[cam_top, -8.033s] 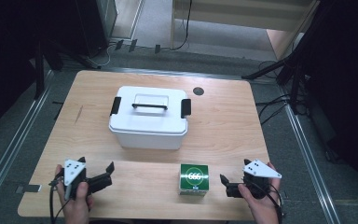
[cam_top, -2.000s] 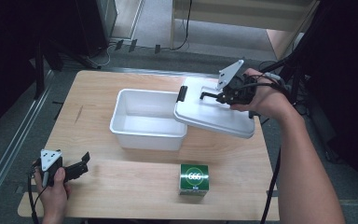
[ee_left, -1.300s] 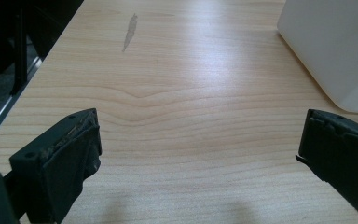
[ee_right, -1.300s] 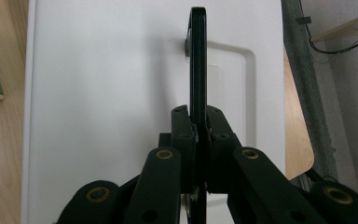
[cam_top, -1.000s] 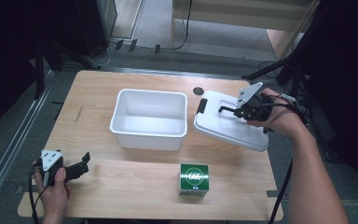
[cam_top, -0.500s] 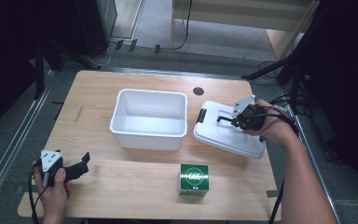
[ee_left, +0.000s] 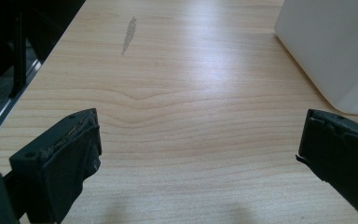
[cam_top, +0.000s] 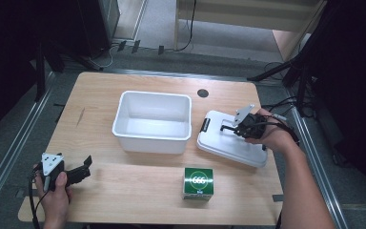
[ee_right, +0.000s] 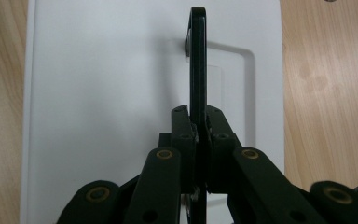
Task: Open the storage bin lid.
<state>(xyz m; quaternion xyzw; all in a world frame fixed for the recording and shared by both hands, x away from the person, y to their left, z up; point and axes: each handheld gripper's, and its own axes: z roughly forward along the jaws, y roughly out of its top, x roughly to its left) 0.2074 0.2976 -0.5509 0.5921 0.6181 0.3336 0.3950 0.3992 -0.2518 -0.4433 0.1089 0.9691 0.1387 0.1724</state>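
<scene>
The left claw [cam_top: 82, 168] rested open on the pale wood-grain tabletop [cam_top: 124, 191], near a green cube-shaped box [cam_top: 198, 183]. Beyond, the right claw [cam_top: 229, 129] pinched the thin black handle [ee_right: 197, 60] of the smooth white plastic lid [cam_top: 228, 145], lying right of the open rectangular bin [cam_top: 153, 121]. Best to settle it flat before releasing.

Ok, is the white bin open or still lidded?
Open. The white bin shows a bare inside, and its lid lies on the table beside it, handle clamped in the right tool.
</scene>
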